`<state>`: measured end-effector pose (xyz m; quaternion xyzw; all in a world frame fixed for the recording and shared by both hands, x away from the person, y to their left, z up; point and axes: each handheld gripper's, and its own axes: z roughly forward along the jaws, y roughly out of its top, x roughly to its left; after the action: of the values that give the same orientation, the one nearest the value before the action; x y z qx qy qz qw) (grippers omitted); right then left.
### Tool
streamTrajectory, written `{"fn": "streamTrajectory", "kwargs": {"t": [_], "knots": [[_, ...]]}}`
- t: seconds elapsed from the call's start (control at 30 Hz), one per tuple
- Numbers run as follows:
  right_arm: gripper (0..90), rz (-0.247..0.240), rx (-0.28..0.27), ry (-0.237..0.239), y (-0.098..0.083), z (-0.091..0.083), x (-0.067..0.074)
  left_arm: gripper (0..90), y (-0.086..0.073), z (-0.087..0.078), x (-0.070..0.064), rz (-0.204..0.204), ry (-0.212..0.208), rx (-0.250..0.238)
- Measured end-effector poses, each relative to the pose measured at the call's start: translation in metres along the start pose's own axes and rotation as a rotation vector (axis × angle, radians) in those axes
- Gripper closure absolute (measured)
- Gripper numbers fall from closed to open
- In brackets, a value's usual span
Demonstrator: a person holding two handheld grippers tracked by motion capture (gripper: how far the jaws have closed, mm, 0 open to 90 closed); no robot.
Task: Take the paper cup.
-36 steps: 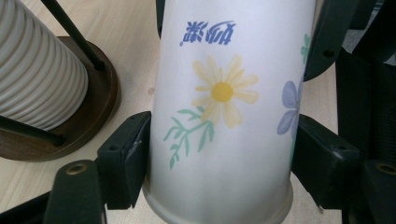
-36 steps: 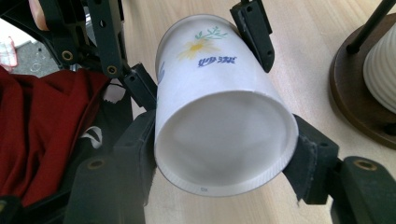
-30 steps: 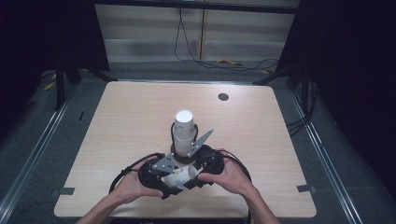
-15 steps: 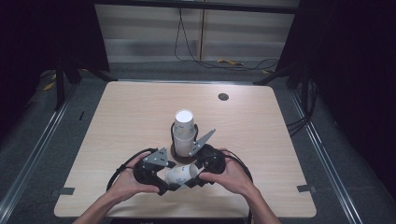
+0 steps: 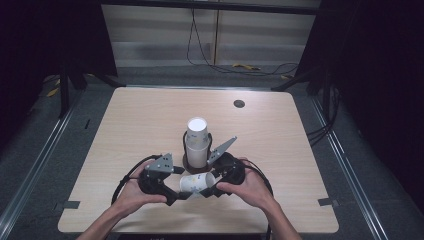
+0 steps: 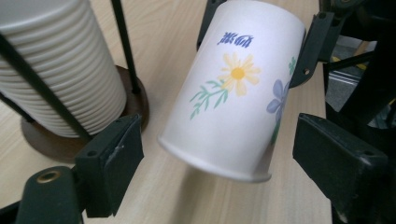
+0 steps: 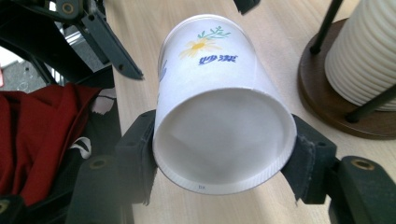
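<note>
Right gripper (image 7: 224,154) clamps the paper cup (image 7: 219,102) at its rim; cup axis horizontal, base toward the spread-jawed left gripper (image 6: 219,168).

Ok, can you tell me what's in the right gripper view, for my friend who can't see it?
A flowered paper cup lies on its side, its open mouth facing the camera, squeezed at the rim between the two black pads of the right claw. Behind it on the wooden table stands a stack of white cups on a round dark base.

White paper cup (image 6: 233,93) printed with yellow and blue flowers, green sprigs, blue lettering, cream ribbed cup stack (image 6: 56,70), dark brown round base (image 7: 327,100), pale wood table (image 5: 140,125)
</note>
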<state>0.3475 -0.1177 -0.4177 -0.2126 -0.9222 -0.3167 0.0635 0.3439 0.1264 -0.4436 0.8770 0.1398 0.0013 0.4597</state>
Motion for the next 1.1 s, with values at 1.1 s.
{"fn": "streamTrajectory", "kwargs": {"t": [1.1], "knots": [[36.6,0.068,-0.21,-0.028,-0.018,-0.013,-0.014,15.6,-0.019,-0.026,0.014,-0.084,0.037,-0.252]]}}
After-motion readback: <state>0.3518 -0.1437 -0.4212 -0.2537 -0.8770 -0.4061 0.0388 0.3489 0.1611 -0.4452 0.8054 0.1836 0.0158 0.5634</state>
